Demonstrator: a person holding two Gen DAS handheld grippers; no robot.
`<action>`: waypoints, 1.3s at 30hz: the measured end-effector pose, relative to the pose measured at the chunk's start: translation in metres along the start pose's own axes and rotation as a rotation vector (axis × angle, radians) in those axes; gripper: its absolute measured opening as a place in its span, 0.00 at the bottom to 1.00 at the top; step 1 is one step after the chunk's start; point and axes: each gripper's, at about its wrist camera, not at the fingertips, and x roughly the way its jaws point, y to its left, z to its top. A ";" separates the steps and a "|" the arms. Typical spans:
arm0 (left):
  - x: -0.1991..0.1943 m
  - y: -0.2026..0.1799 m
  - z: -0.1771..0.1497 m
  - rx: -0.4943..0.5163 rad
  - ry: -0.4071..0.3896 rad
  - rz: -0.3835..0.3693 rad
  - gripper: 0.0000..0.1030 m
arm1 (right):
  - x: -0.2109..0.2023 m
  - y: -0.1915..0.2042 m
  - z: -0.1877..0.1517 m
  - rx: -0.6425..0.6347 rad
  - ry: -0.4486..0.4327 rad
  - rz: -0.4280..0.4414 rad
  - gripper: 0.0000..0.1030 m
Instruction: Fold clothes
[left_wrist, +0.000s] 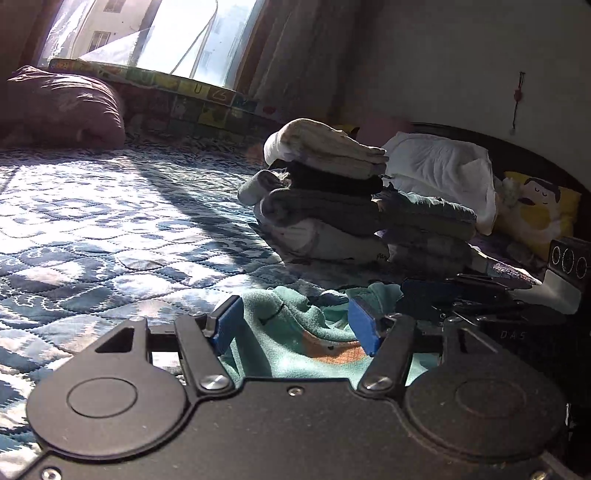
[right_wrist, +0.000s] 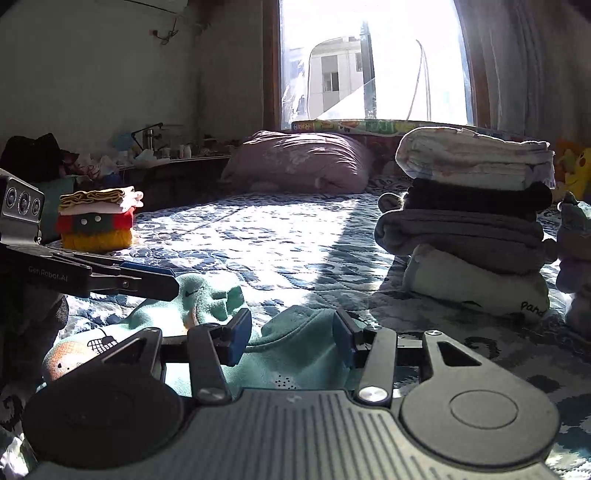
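Both grippers low over teal garment (right_wrist: 295, 350) — left gripper (left_wrist: 295, 325), right gripper (right_wrist: 291, 336) parted.

Bright sun comes in through the window (right_wrist: 373, 62), which glows so white that it is hard to see outside. Sunny patches and long dark shadows lie across the bed cover (left_wrist: 92, 221). The walls and corners are dim. Straight lines bend near the edges of both pictures.

Black tongs (left_wrist: 295, 328), blue pads (right_wrist: 240, 338), silver screws.
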 end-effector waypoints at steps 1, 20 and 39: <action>0.003 -0.001 -0.002 0.014 0.017 -0.004 0.60 | 0.006 -0.003 -0.003 0.012 0.026 0.003 0.48; -0.033 -0.043 0.000 0.164 -0.021 0.045 0.59 | -0.047 0.015 -0.011 0.013 0.001 0.045 0.51; -0.051 -0.056 -0.039 0.128 0.116 0.038 0.51 | -0.084 0.063 -0.035 -0.016 0.028 0.022 0.54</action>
